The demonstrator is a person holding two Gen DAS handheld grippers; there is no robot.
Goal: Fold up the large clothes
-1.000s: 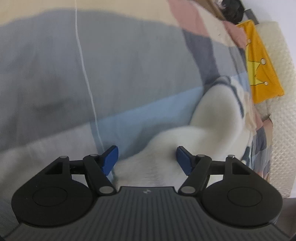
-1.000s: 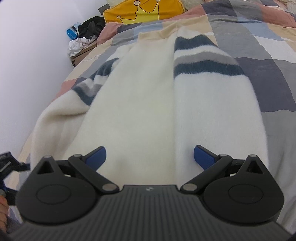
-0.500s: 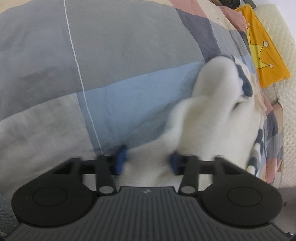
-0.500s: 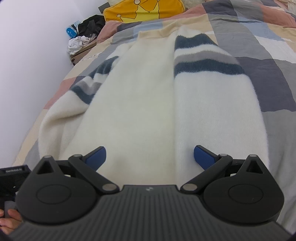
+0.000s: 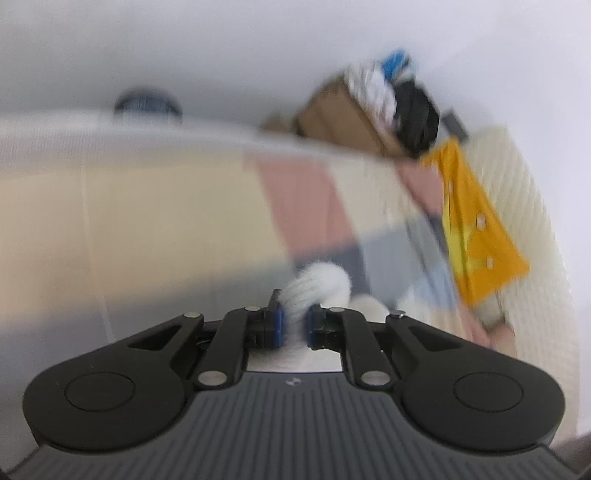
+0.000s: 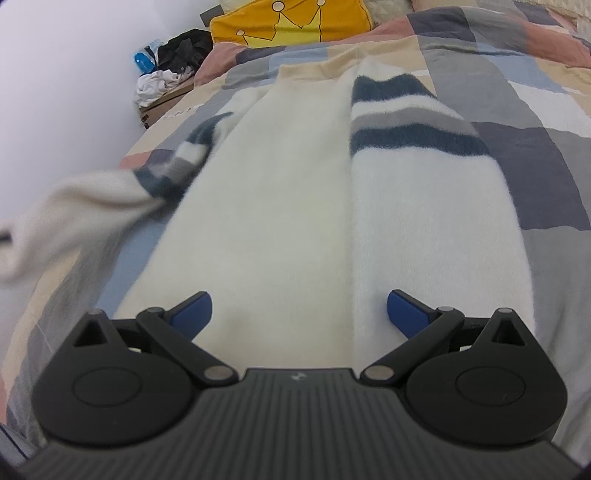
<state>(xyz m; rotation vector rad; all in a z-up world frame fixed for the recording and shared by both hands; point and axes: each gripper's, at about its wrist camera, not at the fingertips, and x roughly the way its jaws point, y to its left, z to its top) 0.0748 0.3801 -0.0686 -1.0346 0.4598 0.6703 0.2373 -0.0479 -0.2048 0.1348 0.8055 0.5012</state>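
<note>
The bed (image 6: 535, 177) fills most of the room from where I stand, covered in a patchwork quilt (image 6: 554, 147) of grey, blue, beige and dusty pink blocks. Spread flat along the middle of it lies the large cream sweater (image 6: 280, 206), its body running from six o'clock up toward twelve in the right wrist view, with navy and grey bands across the sleeve (image 6: 410, 122) folded along its right side. The other sleeve (image 6: 92, 206), at about nine o'clock, is lifted off the quilt and blurred, its striped part trailing back to the body. At twelve o'clock a yellow pillow (image 6: 295, 18) with a crown drawn on it rests at the head of the bed, and at about eleven o'clock a cardboard box (image 6: 162, 103) beside the bed carries a heap of black and white clothes (image 6: 173, 59). The right gripper (image 6: 299, 310) hovers low over the sweater's near end, its blue fingers (image 6: 402, 306) spread wide with nothing between them. The left gripper (image 5: 293, 325) has just been closing, and its fingers (image 5: 275, 325) now pinch a bunched wad of the cream knit at the centre of the left wrist view, which is heavily blurred.
</note>
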